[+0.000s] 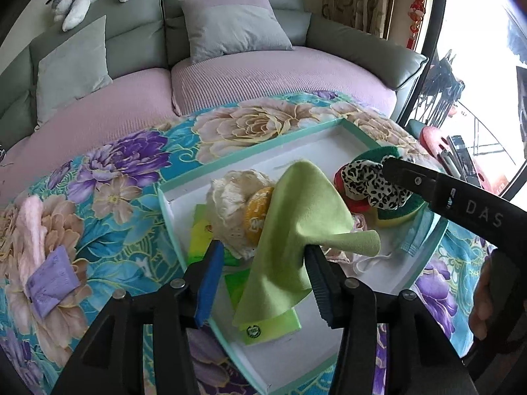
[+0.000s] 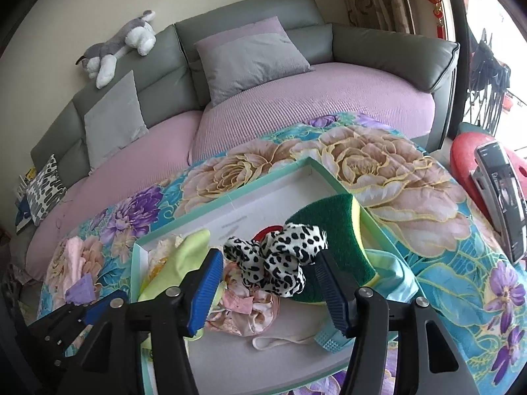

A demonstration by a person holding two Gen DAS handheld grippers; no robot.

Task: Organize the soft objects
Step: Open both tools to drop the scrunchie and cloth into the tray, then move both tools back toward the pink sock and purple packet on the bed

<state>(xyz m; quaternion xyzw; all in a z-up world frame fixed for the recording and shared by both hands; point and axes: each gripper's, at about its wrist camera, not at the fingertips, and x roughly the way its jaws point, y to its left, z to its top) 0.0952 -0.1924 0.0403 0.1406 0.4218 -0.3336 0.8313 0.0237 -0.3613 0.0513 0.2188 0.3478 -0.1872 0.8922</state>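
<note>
Left gripper (image 1: pixel 260 263): jaws apart. Light green soft cloth (image 1: pixel 296 227) drapes against the right-hand finger, clear of the blue pad opposite; not pinched.

Right gripper (image 2: pixel 268 279): jaws apart over a black-and-white leopard-print fabric scrunchie (image 2: pixel 280 263). The scrunchie sits between the pads; no squeeze visible, contact on either side cannot be told.

Both hover over a shallow white tray with mint-green rim (image 1: pixel 263 141). In it: the cloth, the scrunchie, a green-and-yellow scouring sponge (image 2: pixel 336 227), a cream lace bundle (image 1: pixel 230 197), a pale blue face mask (image 2: pixel 392 273).

Left view only: round yellow item (image 1: pixel 258 209) beside the lace, lime-green flat packets (image 1: pixel 273 329) under the cloth, a lilac sachet (image 1: pixel 52 283) outside the tray.

Right view only: pink floral fabric (image 2: pixel 243 306) beneath the scrunchie, patterned cushion (image 2: pixel 44 192) far left.

Tray rests on a floral turquoise quilt (image 1: pixel 125 171); grey sofa (image 2: pixel 250 23) behind.
</note>
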